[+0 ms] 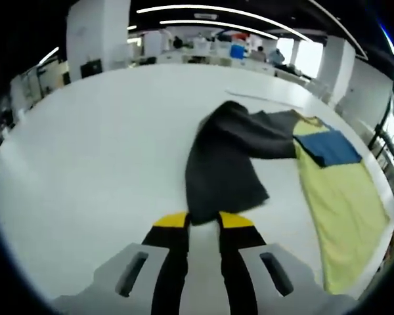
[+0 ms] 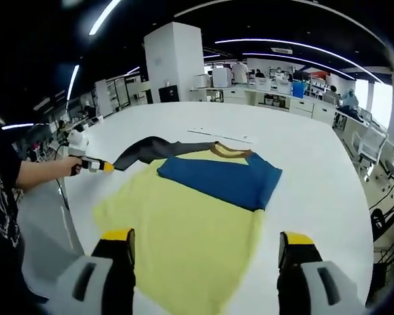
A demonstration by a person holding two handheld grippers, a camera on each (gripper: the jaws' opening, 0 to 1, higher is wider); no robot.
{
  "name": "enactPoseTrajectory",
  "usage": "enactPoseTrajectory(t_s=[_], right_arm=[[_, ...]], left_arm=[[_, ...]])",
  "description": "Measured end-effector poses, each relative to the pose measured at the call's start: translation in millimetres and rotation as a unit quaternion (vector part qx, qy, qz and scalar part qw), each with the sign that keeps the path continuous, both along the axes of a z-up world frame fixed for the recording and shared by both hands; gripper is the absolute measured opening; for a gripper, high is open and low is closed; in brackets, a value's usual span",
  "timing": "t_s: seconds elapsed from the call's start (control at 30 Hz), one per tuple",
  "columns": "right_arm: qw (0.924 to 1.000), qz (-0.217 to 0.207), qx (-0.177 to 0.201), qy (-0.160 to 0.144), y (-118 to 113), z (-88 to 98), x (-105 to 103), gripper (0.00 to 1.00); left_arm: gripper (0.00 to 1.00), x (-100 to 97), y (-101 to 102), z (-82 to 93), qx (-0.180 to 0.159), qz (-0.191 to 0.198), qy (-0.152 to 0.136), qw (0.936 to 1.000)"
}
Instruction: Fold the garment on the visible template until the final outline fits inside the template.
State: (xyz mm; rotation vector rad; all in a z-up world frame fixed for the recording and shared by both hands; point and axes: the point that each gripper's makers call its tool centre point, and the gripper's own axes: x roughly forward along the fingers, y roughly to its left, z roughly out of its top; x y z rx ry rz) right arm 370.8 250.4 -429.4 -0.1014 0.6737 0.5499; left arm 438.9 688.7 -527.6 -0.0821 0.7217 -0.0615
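Between left hand-held gripper (image 1: 203,226) jaws, dark sleeve's (image 1: 223,157) end is hidden.

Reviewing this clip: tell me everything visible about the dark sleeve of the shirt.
The sleeve is dark grey, soft-looking cloth, joined to the yellow and blue shirt near its brown collar. It is pulled out sideways from the shirt across the white table, rumpled and partly lifted. The left tool is shut on its end, yellow tips either side of the cloth. In the right gripper view it runs as a narrow dark band to that tool.
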Motion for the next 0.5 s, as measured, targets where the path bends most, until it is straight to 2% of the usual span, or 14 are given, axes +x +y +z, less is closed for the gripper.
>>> enactPoseTrajectory(t_s=[0.1,0.23,0.27,0.4,0.5], right_arm=[[1.0000,0.003,0.001,0.005,2.1,-2.2,-3.0,0.92],[0.9999,0.006,-0.006,0.008,0.9,-5.1,-7.0,0.92],[0.9999,0.008,-0.008,0.008,1.2,-4.8,-8.2,0.93],[0.9998,0.010,-0.015,0.008,1.7,-2.8,-10.1,0.94],[0.9996,0.015,-0.022,0.004,3.5,2.0,-10.1,0.94]], left_arm=[[0.16,-1.4,-2.7,5.2,-0.024,0.012,-0.010,0.9996],[0.20,-3.7,-6.4,6.0,-0.027,0.001,-0.010,0.9996],[0.22,-0.2,-8.1,7.7,-0.037,-0.002,-0.024,0.9990],[0.23,2.6,-5.2,5.2,-0.026,0.000,-0.021,0.9994],[0.19,3.9,-5.9,0.9,-0.027,0.003,-0.013,0.9996]])
